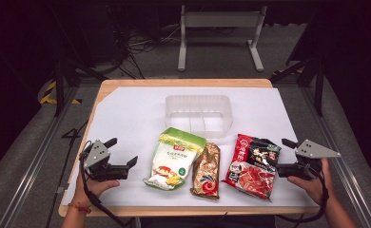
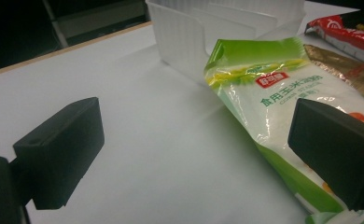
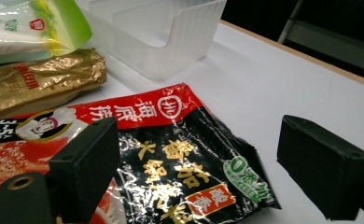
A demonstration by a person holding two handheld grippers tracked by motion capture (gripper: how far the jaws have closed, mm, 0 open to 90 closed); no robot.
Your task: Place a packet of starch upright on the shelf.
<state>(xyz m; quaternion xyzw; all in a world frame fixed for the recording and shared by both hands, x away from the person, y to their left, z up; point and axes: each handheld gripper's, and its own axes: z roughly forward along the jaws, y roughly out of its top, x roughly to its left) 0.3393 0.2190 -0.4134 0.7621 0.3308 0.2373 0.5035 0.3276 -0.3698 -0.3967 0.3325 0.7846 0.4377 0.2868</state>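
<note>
White matte desk (image 1: pixel 126 114) carries three glossy crinkled pouches (image 1: pixel 176 158) and a ribbed translucent bin (image 1: pixel 199 114); both claws gape wide, empty.

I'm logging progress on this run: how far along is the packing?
Nothing is done: the clear bin holds nothing. In hand: the left gripper is open beside the green pouch, the right gripper open at the red packet. Left: all three, including the gold packet.

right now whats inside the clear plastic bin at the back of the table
The clear ribbed plastic bin holds no items: through its translucent walls you see upright dividers splitting it into compartments, with the white table cover beneath. The near wall blurs its floor a little, but nothing coloured shows inside.
</note>
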